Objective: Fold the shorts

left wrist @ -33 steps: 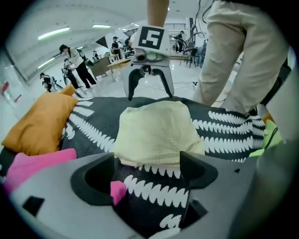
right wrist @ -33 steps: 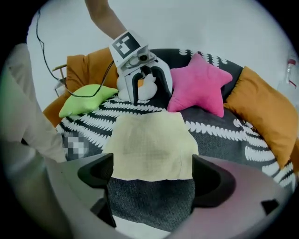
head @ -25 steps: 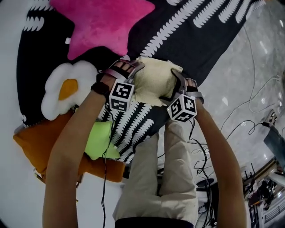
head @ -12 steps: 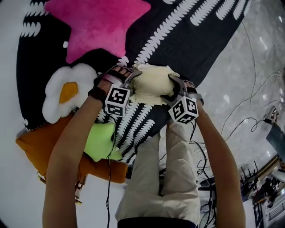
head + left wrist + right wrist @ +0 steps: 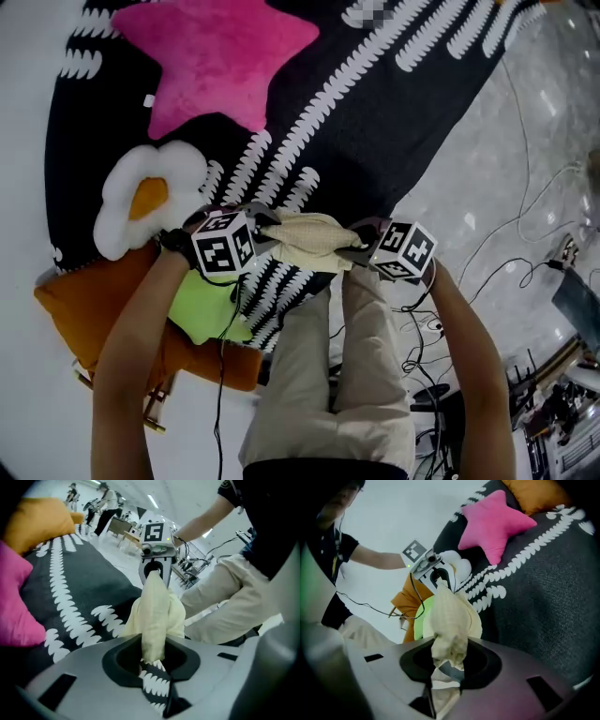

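Observation:
The pale yellow shorts are a folded bundle stretched between my two grippers, lifted just above the near edge of the black blanket. My left gripper pinches the bundle's left end and my right gripper its right end. Both sets of jaws have just been closing, with the cloth between them. In the left gripper view the shorts run from my jaws to the right gripper opposite. In the right gripper view the cloth bunches in my jaws, with the left gripper at its far end.
A pink star cushion lies on the blanket's far part. A fried-egg cushion, an orange cushion and a green one sit at the left. The person's beige trousers are below. Cables trail over the floor at right.
Both grippers went from open around the bundle's sides to shut on its ends. They lifted it and drew it toward the person, and both wrists rolled.

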{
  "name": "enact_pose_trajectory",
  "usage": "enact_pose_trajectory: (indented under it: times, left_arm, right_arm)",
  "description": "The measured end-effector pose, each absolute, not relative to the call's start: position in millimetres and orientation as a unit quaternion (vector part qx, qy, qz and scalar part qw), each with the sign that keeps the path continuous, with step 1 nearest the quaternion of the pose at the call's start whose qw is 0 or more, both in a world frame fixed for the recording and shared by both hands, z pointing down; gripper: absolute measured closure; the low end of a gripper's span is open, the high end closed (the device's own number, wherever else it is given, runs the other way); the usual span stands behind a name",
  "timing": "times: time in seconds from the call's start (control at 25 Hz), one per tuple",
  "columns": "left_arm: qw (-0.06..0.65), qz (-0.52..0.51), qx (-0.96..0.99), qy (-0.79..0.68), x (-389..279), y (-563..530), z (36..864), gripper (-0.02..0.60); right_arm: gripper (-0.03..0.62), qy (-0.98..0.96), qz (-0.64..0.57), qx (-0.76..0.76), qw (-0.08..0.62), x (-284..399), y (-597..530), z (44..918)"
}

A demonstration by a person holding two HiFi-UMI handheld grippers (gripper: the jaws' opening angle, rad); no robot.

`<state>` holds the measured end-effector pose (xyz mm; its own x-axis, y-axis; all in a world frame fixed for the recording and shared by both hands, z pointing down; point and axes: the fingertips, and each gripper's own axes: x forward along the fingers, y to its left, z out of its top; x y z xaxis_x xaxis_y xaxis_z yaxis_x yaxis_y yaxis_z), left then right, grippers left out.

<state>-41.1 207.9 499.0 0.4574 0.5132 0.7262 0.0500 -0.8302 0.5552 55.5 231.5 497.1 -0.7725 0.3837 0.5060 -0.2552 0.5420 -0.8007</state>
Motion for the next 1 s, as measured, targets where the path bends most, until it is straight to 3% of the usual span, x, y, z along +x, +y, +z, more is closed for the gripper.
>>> enact_pose_trajectory:
  times: [0.16, 0.28, 0.4, 0.52, 0.6, 0.72, 0.8, 0.88, 0.96, 1.0]
  left_arm:
    - [0.185, 0.507, 0.841, 0.037, -23.3, 137.2, 528.8, 0.466]
    - [0.127, 0.510, 0.849, -0.057, -20.6, 80.4, 537.9, 0.328]
    - [0.121, 0.492, 0.857, -0.089, -23.3, 69.2, 532.1, 0.295]
    - [0.034, 0.500, 0.863, -0.065, -27.9, 78.2, 510.4, 0.261]
    - [-0.027, 0.485, 0.872, -0.067, -28.5, 77.4, 488.0, 0.262]
    - [-0.018, 0.436, 0.897, -0.074, -12.3, 72.4, 461.8, 0.319]
    - [-0.018, 0.442, 0.896, -0.043, 2.6, 83.9, 470.5, 0.359]
    - [-0.067, 0.487, 0.871, 0.011, 6.7, 106.6, 503.4, 0.361]
    - [-0.136, 0.521, 0.841, 0.047, 4.4, 122.4, 537.9, 0.327]
    - [-0.157, 0.528, 0.833, 0.050, 6.3, 125.5, 546.8, 0.327]
  right_arm:
    - [0.444, -0.816, 0.447, 0.062, 0.361, 82.3, 161.5, 534.4]
    - [0.326, -0.835, 0.357, 0.164, 0.384, 104.0, 93.6, 542.4]
    - [0.335, -0.849, 0.275, 0.220, 0.394, 113.3, 71.0, 534.0]
    - [0.353, -0.864, 0.189, 0.210, 0.416, 101.4, 87.6, 514.9]
    - [0.353, -0.877, 0.141, 0.198, 0.415, 88.0, 100.5, 495.7]
    - [0.368, -0.886, 0.095, 0.160, 0.424, 74.9, 115.0, 487.9]
    - [0.422, -0.883, 0.063, 0.128, 0.447, 69.6, 124.2, 497.5]
    - [0.460, -0.873, 0.043, 0.093, 0.477, 70.0, 139.3, 515.1]
    - [0.428, -0.861, 0.037, 0.049, 0.505, 76.1, 160.8, 538.2]
    - [0.355, -0.857, 0.033, 0.029, 0.513, 79.3, 170.8, 546.6]
